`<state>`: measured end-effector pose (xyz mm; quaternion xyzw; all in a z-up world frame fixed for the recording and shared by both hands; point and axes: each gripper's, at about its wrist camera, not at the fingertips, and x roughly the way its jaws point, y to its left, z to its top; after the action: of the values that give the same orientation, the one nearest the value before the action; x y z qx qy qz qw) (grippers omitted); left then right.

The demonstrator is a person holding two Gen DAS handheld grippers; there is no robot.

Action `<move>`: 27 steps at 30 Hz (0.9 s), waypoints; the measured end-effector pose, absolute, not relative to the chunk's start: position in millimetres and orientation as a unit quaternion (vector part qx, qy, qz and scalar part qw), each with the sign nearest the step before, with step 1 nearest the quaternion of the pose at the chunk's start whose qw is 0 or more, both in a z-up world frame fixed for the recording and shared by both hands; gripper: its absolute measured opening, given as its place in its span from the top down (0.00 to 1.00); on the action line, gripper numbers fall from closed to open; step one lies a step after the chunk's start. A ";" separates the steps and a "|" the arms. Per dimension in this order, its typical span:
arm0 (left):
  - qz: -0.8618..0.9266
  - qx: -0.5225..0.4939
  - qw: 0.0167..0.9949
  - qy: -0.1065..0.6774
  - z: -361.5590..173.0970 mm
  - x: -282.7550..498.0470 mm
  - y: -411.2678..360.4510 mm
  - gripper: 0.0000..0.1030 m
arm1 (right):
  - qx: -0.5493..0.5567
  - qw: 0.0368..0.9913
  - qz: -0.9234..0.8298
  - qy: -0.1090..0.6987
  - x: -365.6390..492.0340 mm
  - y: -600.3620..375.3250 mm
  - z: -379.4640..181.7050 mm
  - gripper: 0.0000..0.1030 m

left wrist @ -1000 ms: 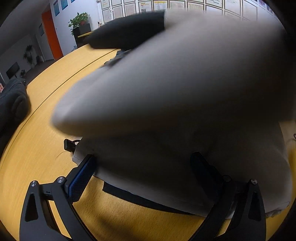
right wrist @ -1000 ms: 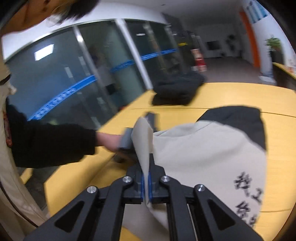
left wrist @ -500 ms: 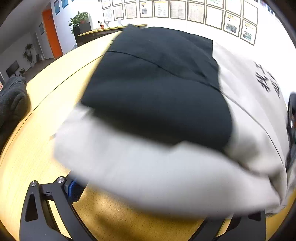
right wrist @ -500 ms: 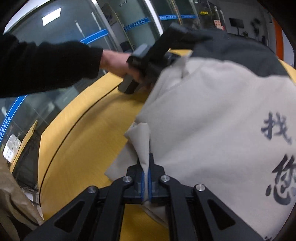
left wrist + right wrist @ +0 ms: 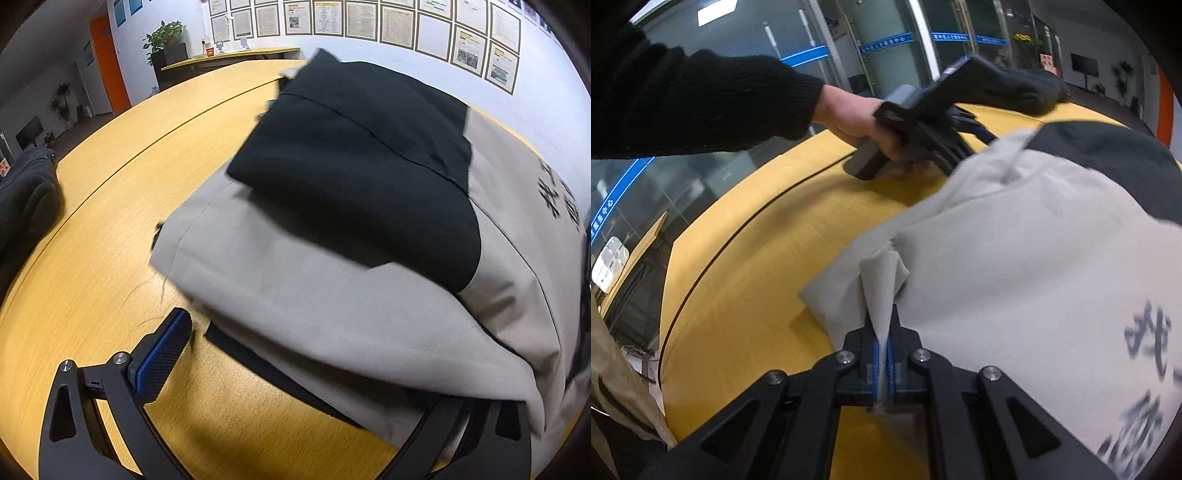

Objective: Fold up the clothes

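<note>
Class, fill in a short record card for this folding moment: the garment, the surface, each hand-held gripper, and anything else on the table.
garment: beige and black jacket with dark printed characters, partly folded, lying on the table
surface: yellow wooden table
left hand-held gripper: open, cloth draped over one finger
right hand-held gripper: shut on a beige fold of the jacket
other item: dark garment at the table's edge
</note>
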<state>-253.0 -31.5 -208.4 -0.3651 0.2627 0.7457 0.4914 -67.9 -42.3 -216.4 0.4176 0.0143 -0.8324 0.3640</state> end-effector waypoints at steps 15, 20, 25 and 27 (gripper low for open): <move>0.753 -0.361 0.483 0.265 -210.2 -252.2 -17.2 0.00 | 0.432 0.374 -0.820 0.024 -94.5 -82.1 -233.9 0.95; 0.758 -0.379 0.455 0.274 -199.4 -259.4 -24.1 0.06 | 0.434 0.374 -0.818 0.048 -95.5 -88.7 -236.0 0.94; 0.814 -0.364 0.394 0.223 -135.2 -275.8 -68.4 0.09 | 0.426 0.381 -0.818 0.070 -93.1 -91.3 -236.8 0.94; 0.833 -0.331 0.394 0.205 -108.6 -267.1 -56.0 0.09 | 0.421 0.380 -0.819 0.078 -90.6 -91.6 -236.7 0.94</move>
<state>-267.1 -56.0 -108.6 -0.3314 0.2047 0.8326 0.3939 -90.6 -91.6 -236.7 0.4215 0.0778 -0.8195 0.3805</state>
